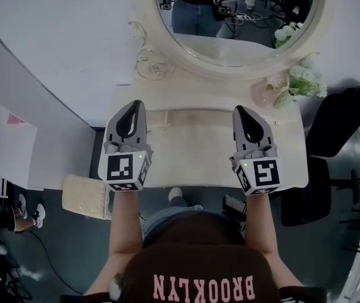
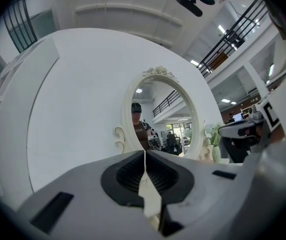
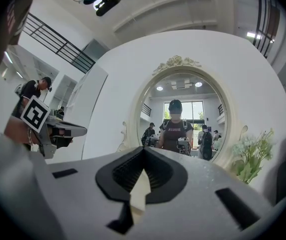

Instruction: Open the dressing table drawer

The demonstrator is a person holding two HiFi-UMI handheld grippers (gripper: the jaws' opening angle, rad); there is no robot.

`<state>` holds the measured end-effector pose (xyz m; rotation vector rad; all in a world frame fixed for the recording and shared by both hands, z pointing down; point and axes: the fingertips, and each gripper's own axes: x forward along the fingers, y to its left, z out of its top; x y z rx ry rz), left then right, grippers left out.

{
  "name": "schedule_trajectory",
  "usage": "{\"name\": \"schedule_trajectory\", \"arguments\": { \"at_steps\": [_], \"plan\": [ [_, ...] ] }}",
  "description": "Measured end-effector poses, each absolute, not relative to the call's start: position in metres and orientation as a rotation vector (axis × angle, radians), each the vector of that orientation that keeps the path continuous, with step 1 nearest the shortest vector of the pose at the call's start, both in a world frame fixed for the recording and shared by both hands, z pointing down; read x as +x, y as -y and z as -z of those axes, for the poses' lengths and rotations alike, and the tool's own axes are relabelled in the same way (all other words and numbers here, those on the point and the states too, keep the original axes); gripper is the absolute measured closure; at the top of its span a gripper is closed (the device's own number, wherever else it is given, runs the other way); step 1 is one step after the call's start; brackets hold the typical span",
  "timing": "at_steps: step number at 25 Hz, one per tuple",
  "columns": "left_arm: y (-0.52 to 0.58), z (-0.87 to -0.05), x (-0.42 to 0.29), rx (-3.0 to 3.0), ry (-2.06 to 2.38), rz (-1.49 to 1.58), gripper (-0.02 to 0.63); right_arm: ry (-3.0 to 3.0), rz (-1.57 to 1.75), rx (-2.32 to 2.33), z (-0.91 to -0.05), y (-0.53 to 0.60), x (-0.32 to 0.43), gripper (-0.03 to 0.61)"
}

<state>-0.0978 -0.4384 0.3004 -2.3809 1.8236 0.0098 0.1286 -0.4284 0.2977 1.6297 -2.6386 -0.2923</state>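
Over the dressing table (image 1: pixel 192 150) — long side across — left gripper (image 1: pixel 135 106) and right gripper (image 1: pixel 239 110) hover; jaws pressed together.

left tongs (image 2: pixel 144 153) closed tip to tip, oval mirror (image 2: pixel 164 118) straight ahead, flowers (image 2: pixel 215 140) beside it

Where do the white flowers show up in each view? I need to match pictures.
Head view: white flowers, upper right, right of the mirror.
Left gripper view: right of centre, against the mirror's right edge.
Right gripper view: lower right.
Shared landmark: the oval mirror.
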Motion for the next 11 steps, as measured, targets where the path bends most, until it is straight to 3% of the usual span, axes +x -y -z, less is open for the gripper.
{"name": "schedule_trajectory", "arguments": {
  "at_steps": [11],
  "plan": [
    [0.4381,-0.2982,-0.0975,-2.379,-1.818,-0.021,0.603,2.642,0.304,1.623,-0.2971,0.4289,0.1268,0.58]
  ]
}}
